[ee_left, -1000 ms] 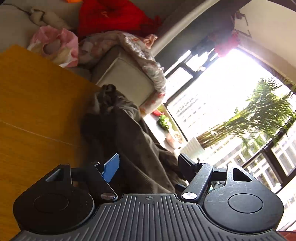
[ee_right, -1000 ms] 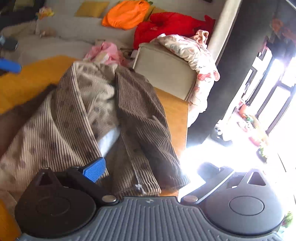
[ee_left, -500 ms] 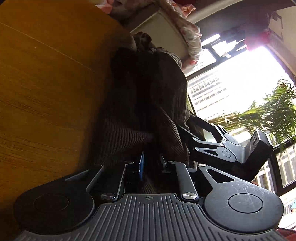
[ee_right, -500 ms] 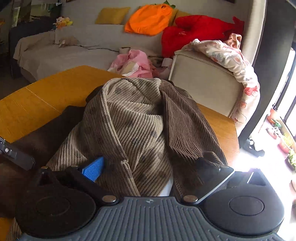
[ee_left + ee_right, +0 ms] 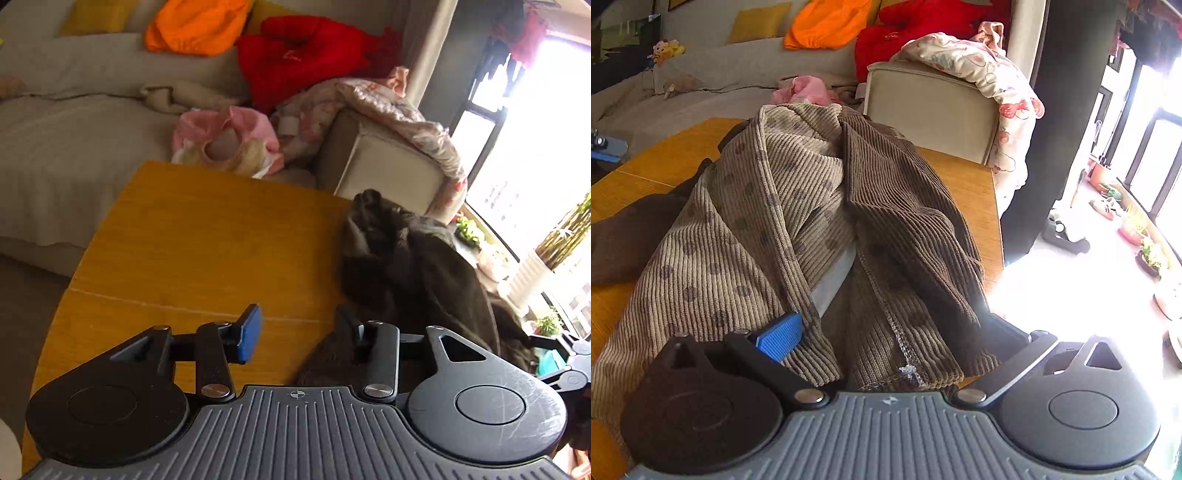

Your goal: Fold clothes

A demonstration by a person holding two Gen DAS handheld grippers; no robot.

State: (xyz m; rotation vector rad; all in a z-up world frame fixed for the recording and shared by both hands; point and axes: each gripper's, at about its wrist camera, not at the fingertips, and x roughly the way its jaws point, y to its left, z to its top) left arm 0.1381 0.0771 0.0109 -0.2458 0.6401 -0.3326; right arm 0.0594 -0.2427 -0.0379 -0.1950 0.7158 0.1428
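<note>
Left wrist view has the left hand-held gripper (image 5: 295, 332) spread wide with nothing between its fingers, hovering over the yellow wooden worktop (image 5: 207, 240); its blue-padded finger (image 5: 249, 338) is above bare wood while the other finger sits at the edge of a brown corduroy garment (image 5: 417, 280), which looks dark and backlit there and lies on the worktop's window side. Beyond the worktop stands a beige sofa (image 5: 74, 147) carrying an orange cushion (image 5: 195, 26), a red garment (image 5: 303, 55), a pink bundle (image 5: 225, 136) and a floral blanket (image 5: 399, 114) draped over its armrest. From the right wrist camera the right hand-held gripper (image 5: 890, 336) is also wide open, its fingers lying on either side of the corduroy garment's (image 5: 820, 221) near hem without pinching it. The garment lies bunched on the worktop (image 5: 964, 188), its pale dotted lining turned out on the side away from the window and the darker ribbed outer cloth on the window side
</note>
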